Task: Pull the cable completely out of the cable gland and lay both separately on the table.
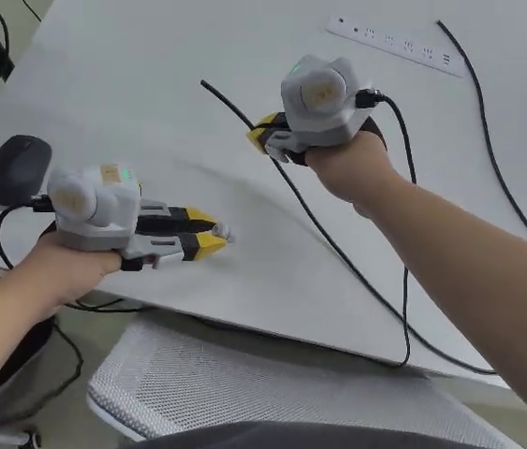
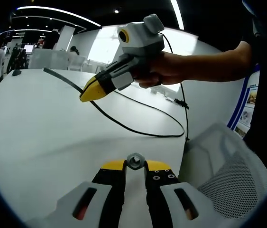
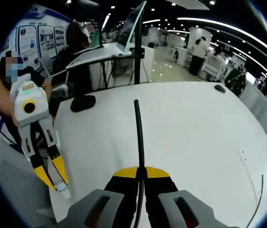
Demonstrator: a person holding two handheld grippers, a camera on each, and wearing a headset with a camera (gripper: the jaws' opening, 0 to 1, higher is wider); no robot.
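A small grey cable gland (image 2: 134, 160) sits pinched between the yellow tips of my left gripper (image 2: 134, 165), which is shut on it; in the head view the gland (image 1: 222, 232) pokes out past the left gripper (image 1: 209, 234) near the table's front edge. The thin black cable (image 3: 138, 133) is free of the gland. My right gripper (image 3: 140, 172) is shut on it a little behind its loose end, which sticks out ahead over the table. In the head view the right gripper (image 1: 261, 134) hovers at mid table and the cable (image 1: 338, 248) trails back off the front edge.
The white table (image 1: 151, 103) carries a white power strip (image 1: 396, 43) at the back right with another black lead (image 1: 488, 140) beside it. A black mouse (image 1: 16, 168) lies at the left edge. A grey mesh chair (image 1: 244, 383) stands below the front edge.
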